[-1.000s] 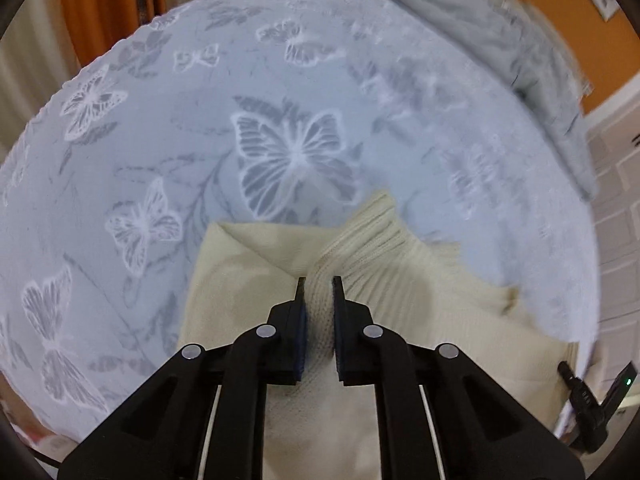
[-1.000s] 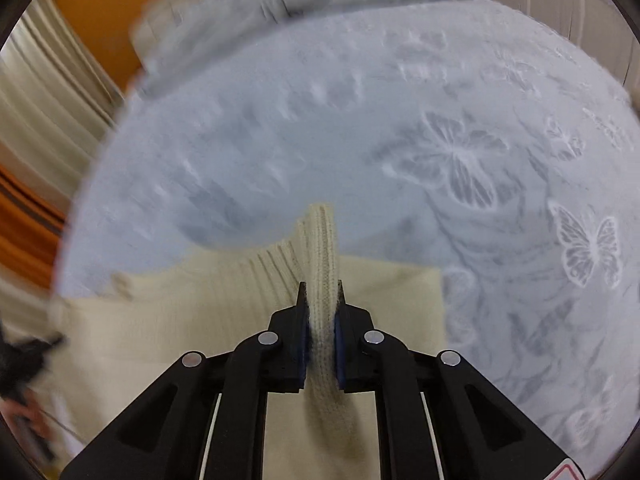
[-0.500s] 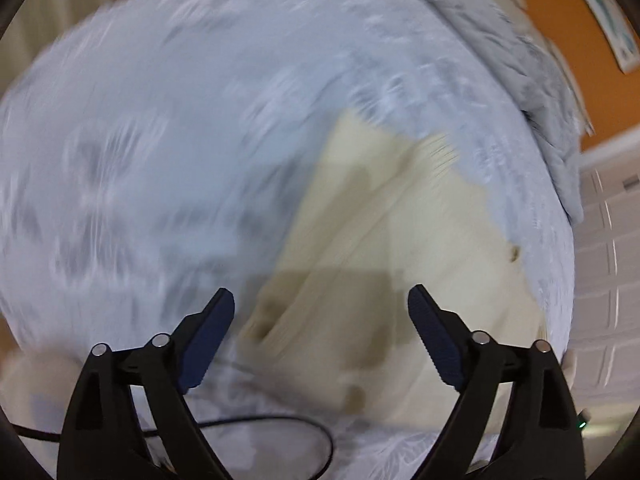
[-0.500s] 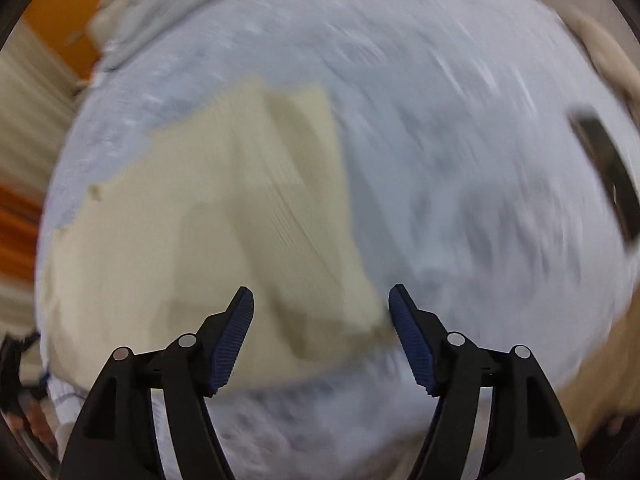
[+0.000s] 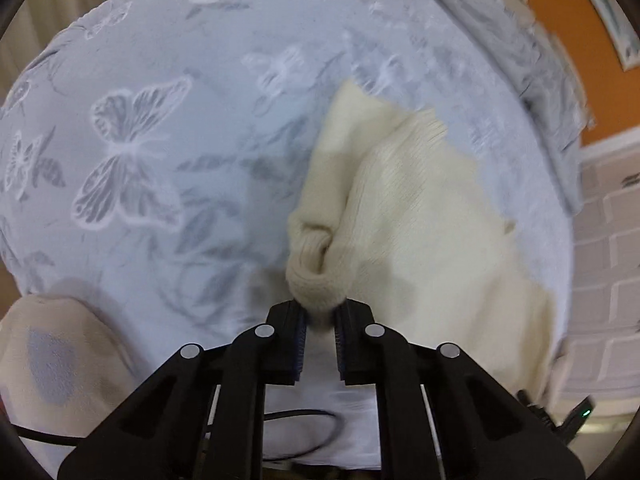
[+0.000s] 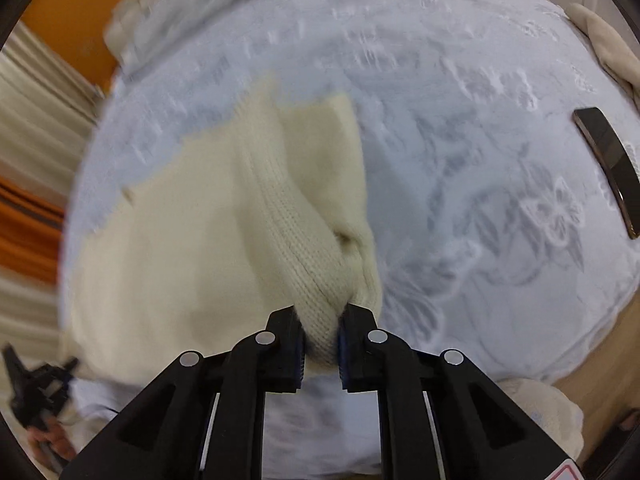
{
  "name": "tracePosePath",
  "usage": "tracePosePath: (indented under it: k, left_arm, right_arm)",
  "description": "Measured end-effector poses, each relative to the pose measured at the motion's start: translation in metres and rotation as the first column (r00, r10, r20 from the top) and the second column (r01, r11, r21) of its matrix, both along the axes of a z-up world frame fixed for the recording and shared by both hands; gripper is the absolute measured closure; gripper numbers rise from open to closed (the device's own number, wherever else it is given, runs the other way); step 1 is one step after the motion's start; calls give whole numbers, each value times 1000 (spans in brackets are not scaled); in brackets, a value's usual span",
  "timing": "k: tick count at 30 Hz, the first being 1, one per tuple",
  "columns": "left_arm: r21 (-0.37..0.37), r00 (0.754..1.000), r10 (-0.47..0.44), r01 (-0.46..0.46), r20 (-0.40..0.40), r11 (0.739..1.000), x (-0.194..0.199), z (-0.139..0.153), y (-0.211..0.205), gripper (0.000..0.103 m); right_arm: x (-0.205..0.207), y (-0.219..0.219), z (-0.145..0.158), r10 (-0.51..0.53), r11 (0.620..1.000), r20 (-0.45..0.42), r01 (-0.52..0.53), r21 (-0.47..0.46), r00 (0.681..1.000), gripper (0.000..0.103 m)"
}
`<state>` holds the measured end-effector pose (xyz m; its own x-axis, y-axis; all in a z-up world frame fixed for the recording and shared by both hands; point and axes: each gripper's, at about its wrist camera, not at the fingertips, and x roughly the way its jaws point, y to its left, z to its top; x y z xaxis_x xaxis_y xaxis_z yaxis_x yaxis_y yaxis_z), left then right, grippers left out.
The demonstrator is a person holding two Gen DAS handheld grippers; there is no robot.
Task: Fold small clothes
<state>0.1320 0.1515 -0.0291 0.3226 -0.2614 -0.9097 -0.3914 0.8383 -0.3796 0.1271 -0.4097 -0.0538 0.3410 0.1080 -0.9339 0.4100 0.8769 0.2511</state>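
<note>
Both pinching near corners of the cream sweater [image 5: 420, 216] lying mid-bed [image 5: 168, 208], left hand-held gripper [image 5: 320, 322] and right hand-held gripper [image 6: 322, 326] should lift evenly, carry the edge toward the far edge, keeping corners level.

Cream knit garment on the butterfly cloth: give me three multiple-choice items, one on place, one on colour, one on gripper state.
1. Where does the dark flat slab lie in the right wrist view?
A. Right of the garment
B. On the garment
C. Between the fingers

2. What colour is the wall?
A. Green
B. Orange
C. Black

3. What are the two hand-held grippers doing?
A. Both open
B. One open
C. Both pinching knit

Answers:
1 A: the dark flat slab lies on the butterfly cloth, clear of the cream knit garment.
2 B: the wall is orange.
3 C: the left hand-held gripper and right hand-held gripper each squeeze a bunched fold.
</note>
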Motion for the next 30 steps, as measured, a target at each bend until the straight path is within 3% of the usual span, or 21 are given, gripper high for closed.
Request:
tracePosePath:
  k: [2, 3, 8, 10, 11, 13, 16, 18, 19, 21, 23, 26, 27, 29, 30]
  left_arm:
    - [3, 997, 2, -2, -82, 1000, 3, -40, 3, 87]
    - [-21, 997, 27, -29, -72, 999, 3, -44, 7, 86]
    - [-53, 999, 52, -52, -8, 997, -1, -2, 12, 85]
    - [-41, 999, 19, -17, 41, 999, 11, 19, 4, 77]
    - [-43, 998, -3, 5, 64, 999, 22, 27, -4, 63]
    - [-41, 996, -29, 32, 83, 999, 42, 31, -18, 54]
    - [20, 993, -24, 22, 112, 1000, 70, 42, -37, 54]
    - [148, 979, 10, -41, 203, 988, 61, 67, -36, 54]
    - [238, 969, 19, -80, 248, 968, 57, 80, -37, 52]
    - [370, 953, 36, -152, 301, 917, 50, 99, -32, 29]
    - [342, 944, 52, -169, 325, 925, 48, 100, -24, 26]
    - [224, 969, -32, -25, 245, 974, 89, 73, -30, 24]
    - [154, 976, -79, 48, 201, 987, 114, 55, -38, 24]
    - [104, 982, -116, 101, 150, 989, 138, 32, -49, 24]
    - [105, 985, -149, 140, 90, 985, 158, 11, -57, 33]
  right_arm:
    - [6, 0, -36, 18, 1000, -116, -20, -19, 993, 87]
    - [5, 0, -34, 6, 1000, -103, -9, -25, 995, 84]
    - [9, 2, 14, 6, 996, 17, -4, -90, 1000, 67]
    - [25, 1, 29, 34, 994, 74, -26, -105, 997, 45]
    - [34, 2, 33, 50, 994, 93, -41, -101, 994, 42]
    - [59, 4, 33, 79, 991, 110, -66, -115, 991, 41]
    - [101, 8, 24, 112, 979, 79, -97, -180, 990, 41]
    - [126, 3, 11, 117, 975, 42, -107, -193, 992, 40]
    - [135, 3, 8, 115, 975, 33, -106, -194, 993, 40]
    - [146, 2, 3, 117, 977, 25, -110, -185, 993, 40]
    - [148, 1, 0, 118, 979, 37, -110, -171, 992, 40]
    - [162, 0, -14, 107, 986, 18, -104, -129, 994, 40]
    - [166, -1, -19, 96, 989, 13, -94, -112, 995, 40]
    - [174, -2, -26, 78, 993, 11, -76, -92, 997, 41]
    - [176, -2, -25, 81, 994, 22, -79, -80, 996, 64]
